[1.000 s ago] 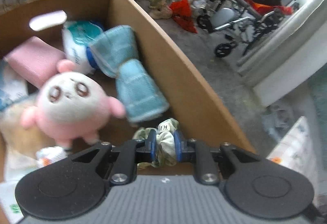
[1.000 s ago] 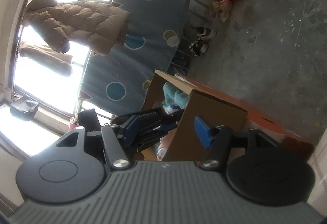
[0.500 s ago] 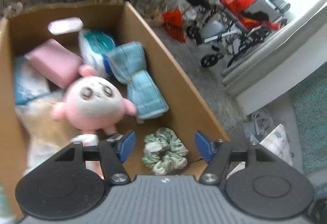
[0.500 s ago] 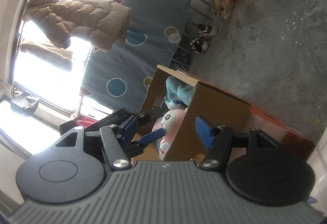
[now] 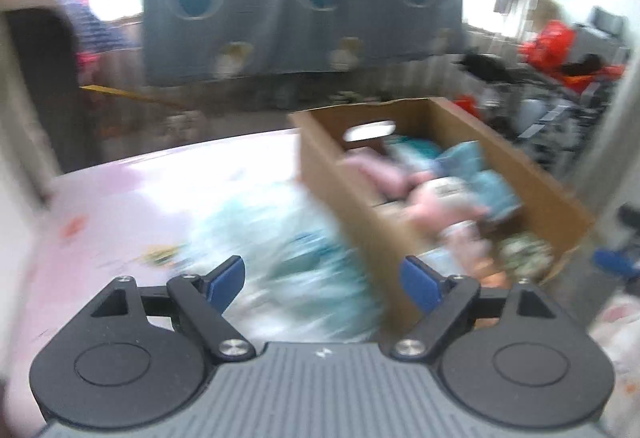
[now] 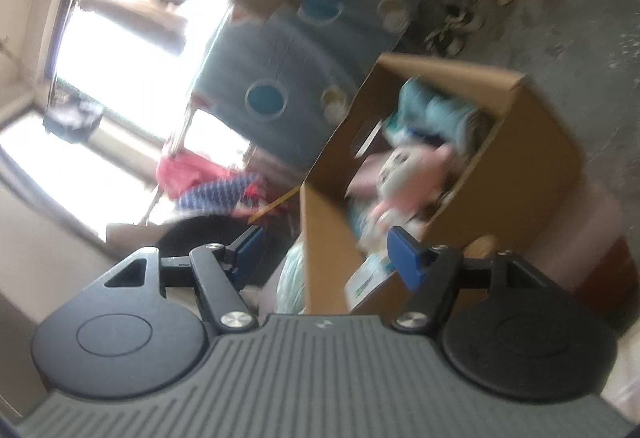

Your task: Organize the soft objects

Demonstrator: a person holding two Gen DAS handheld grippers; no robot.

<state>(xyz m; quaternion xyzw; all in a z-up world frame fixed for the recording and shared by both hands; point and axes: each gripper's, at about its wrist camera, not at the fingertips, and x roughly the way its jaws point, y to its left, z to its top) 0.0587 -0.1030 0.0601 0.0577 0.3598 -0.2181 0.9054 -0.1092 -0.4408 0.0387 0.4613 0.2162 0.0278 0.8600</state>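
A cardboard box (image 5: 340, 174) stands on the pink table (image 5: 132, 198) at the right and holds a pink plush toy (image 5: 444, 198), a light blue towel (image 5: 480, 174) and a green scrunchie (image 5: 524, 250). My left gripper (image 5: 324, 282) is open and empty, above a blurred pale blue soft bundle (image 5: 288, 238) lying left of the box. My right gripper (image 6: 328, 250) is open and empty, in front of the box (image 6: 520, 174); the plush toy (image 6: 404, 174) shows inside.
A grey-blue dotted quilt (image 5: 296, 6) hangs at the back by the bright windows. A wheelchair and red bags (image 5: 560, 50) stand on the concrete floor at the right. A small scrap (image 5: 160, 254) lies on the table at the left.
My left gripper let go of the scrunchie in the box, opened, then pulled back and swung left over the table. My right gripper stayed open and shifted closer to the box.
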